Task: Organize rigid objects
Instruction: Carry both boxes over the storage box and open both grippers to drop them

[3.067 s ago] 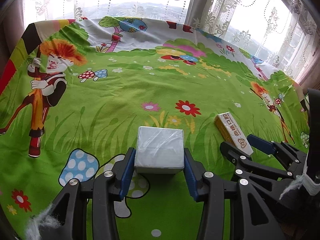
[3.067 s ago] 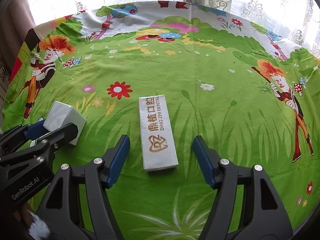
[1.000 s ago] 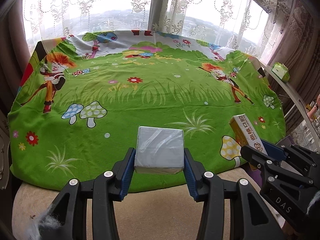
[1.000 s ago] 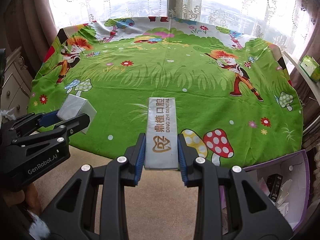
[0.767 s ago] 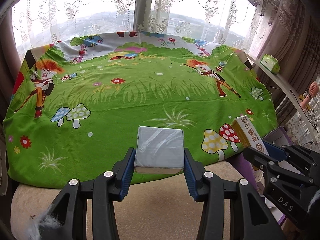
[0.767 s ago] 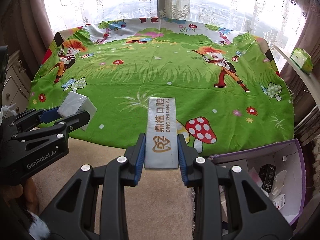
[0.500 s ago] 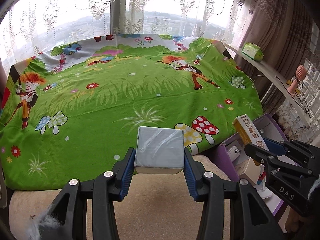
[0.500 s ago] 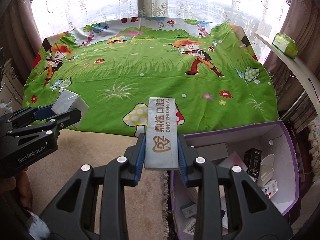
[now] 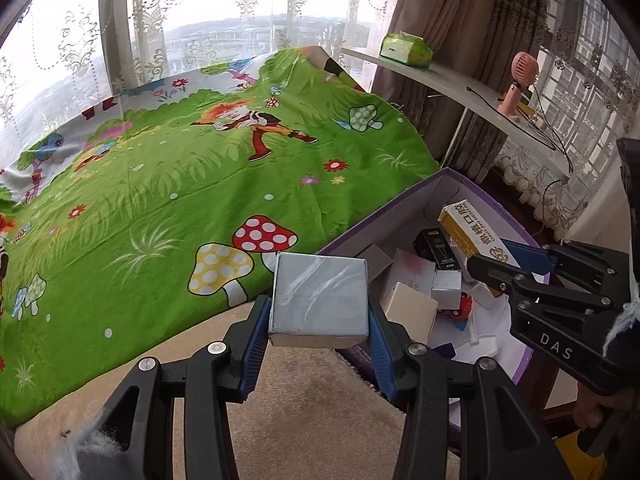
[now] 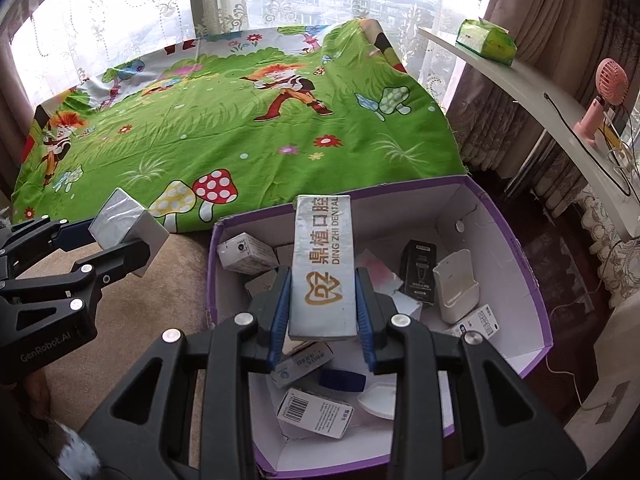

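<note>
- My left hand-held gripper (image 9: 319, 322) is clamped on a square grey foil-wrapped box (image 9: 319, 299), blue pads pressing both its sides; I see the box over the beige carpet (image 9: 312, 408), just beside the near-left corner of the bin.
- My right hand-held gripper (image 10: 322, 312) is clenched on a long silver carton with gold "DING ZHI DENTAL" print (image 10: 323, 264), held over the open bin, not touching its contents.
- Purple cardboard bin with white inside (image 10: 516, 256) sits on the floor against the cloth's edge; inside I see a jumble of small cartons: black box (image 10: 418, 276), white plastic holder (image 10: 456, 286), barcode carton (image 10: 316, 414), a blue item (image 10: 342, 380).
- From the left wrist view, the right gripper's carton shows a yellow side.
- Green cartoon cloth with mushrooms and flowers (image 9: 168, 184) drapes the bench behind, nothing on it.
- Curved white shelf (image 10: 532, 84) at right carries a green tissue pack (image 10: 486, 42) and a pink handheld fan (image 10: 604, 100).
</note>
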Motion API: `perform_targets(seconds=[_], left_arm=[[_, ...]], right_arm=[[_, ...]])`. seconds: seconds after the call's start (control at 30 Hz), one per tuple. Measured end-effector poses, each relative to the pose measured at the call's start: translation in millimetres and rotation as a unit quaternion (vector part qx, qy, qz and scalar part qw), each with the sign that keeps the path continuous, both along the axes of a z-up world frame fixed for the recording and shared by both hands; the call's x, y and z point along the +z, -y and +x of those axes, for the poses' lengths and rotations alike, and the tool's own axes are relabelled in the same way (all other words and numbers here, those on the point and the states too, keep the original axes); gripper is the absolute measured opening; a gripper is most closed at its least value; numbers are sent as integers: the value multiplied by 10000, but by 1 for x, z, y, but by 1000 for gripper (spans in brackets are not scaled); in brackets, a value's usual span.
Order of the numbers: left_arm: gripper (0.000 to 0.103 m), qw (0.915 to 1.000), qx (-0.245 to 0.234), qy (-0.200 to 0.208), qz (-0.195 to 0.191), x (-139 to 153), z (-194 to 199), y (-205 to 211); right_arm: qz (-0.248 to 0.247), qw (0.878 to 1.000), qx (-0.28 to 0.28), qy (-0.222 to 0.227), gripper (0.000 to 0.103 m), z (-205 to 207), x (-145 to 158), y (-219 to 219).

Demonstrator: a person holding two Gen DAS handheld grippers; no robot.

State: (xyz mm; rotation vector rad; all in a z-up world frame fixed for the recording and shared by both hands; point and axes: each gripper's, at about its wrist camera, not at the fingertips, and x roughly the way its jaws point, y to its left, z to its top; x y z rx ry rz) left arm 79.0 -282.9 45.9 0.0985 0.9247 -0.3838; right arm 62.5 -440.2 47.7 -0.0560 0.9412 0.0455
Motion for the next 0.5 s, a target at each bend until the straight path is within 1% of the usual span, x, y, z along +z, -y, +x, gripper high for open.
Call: perform_targets(seconds=[0.2,0.5], left_arm=[[47,9993,-358,-97,-44,-2,2,30],[47,9972,-659,-339,-108,-12,12,62]], right_arm=[[-42,9994,-336,-27,34,-8,-2,28],[-89,9969,-780,-1,34,-13,-2,57]])
